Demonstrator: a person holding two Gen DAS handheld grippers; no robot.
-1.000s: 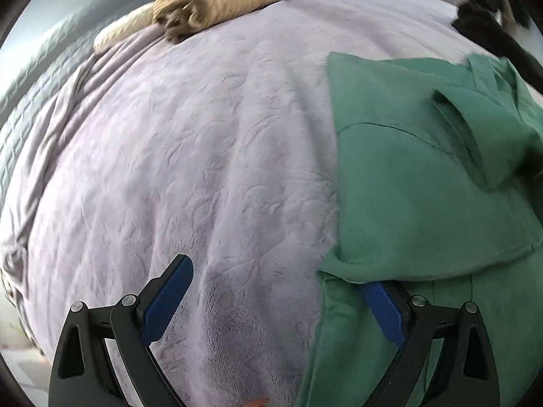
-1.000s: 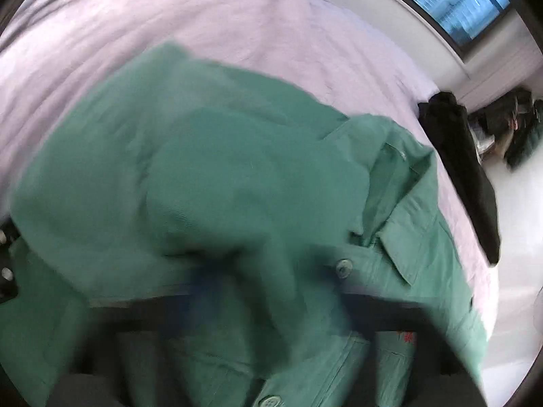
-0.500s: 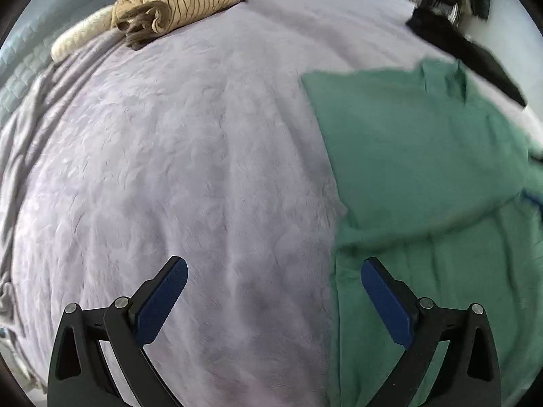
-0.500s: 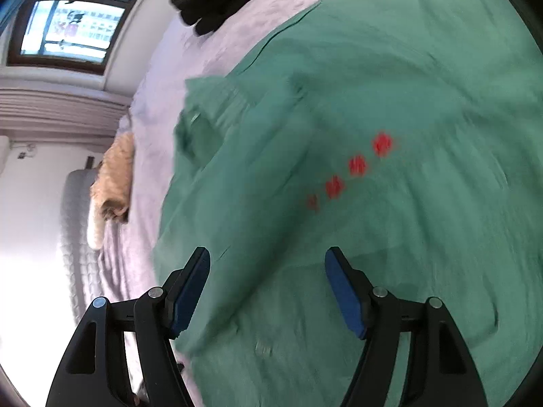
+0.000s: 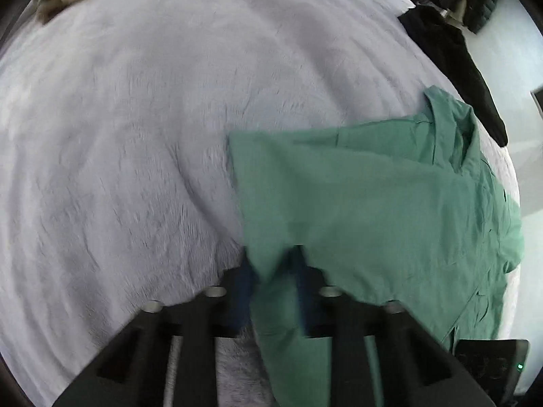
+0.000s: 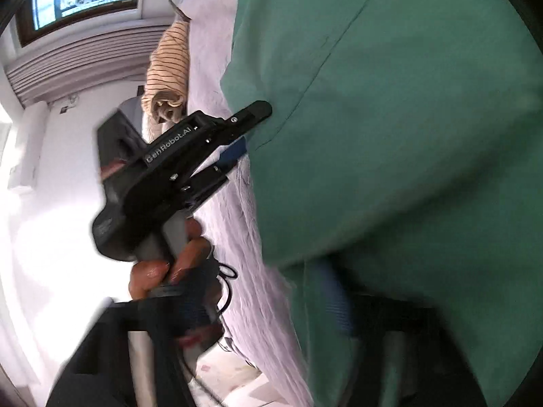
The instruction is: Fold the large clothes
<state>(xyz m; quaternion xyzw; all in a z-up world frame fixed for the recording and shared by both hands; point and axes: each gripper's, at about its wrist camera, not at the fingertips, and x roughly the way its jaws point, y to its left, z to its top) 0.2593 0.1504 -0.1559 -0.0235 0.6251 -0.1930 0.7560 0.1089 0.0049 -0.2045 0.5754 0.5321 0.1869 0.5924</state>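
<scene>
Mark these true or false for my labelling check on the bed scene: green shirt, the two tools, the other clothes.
1. The left tool has green shirt fabric between its closing jaws. True.
2. The shirt lies on a bare wooden floor. False: it lies on a pale blanket.
3. A striped beige garment lies on the bed. True.
4. The dark garment covers the shirt. False: it lies apart, at the bed's edge.

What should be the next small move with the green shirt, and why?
Probably lift both pinched edges together and carry them toward the collar. The left gripper is closing on the green shirt, and the right gripper is shut on its fabric too.
</scene>
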